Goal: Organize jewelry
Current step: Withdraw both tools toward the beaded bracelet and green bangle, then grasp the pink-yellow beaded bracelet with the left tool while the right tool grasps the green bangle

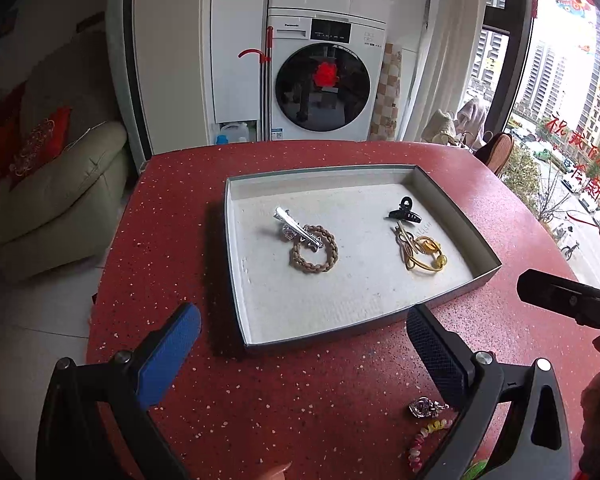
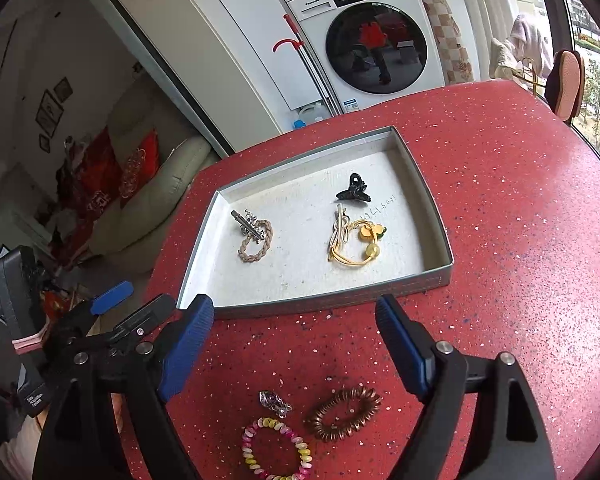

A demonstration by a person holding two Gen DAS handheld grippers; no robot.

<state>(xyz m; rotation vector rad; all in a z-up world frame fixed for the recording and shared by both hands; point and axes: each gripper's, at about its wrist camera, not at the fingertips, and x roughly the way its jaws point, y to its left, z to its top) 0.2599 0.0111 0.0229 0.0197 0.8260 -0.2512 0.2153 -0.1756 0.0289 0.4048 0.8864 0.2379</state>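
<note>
Left tongs (image 1: pixel 304 328): spread wide, nothing between the blue pads, held over the table just short of the tray's near wall.
Right tongs (image 2: pixel 296 320): spread wide too, pinching nothing, above the loose pieces; in the left view only its dark body shows at 3 o'clock.
Cut off: in the left view the pink-yellow coil tie (image 1: pixel 424 440) and silver charm (image 1: pixel 422 407) at 5 o'clock are partly behind the right finger; the copper coil tie (image 2: pixel 343 413) appears only in the right view.
Hard to read: faint handwriting on the tray floor beside the black claw clip (image 2: pixel 353 191).
Loose pieces: charm, copper coil and pink-yellow coil lie on the table at 6 o'clock, outside the tray.
Tray (image 2: pixel 300 306): shallow grey box, pale floor.
In the tray: silver clip (image 1: pixel 298 230) lying across a braided tan tie (image 1: pixel 314 252) toward 10 o'clock; black claw clip at 1 o'clock, gold pin with yellow beads (image 2: pixel 354 240) just below it.
Surface: red speckled table (image 2: pixel 520 240).
Room: white washing machine (image 1: pixel 324 76) at 12 o'clock, beige sofa (image 1: pixel 52 192) with red cushions at 9 o'clock, window onto tower blocks at 2 o'clock.
</note>
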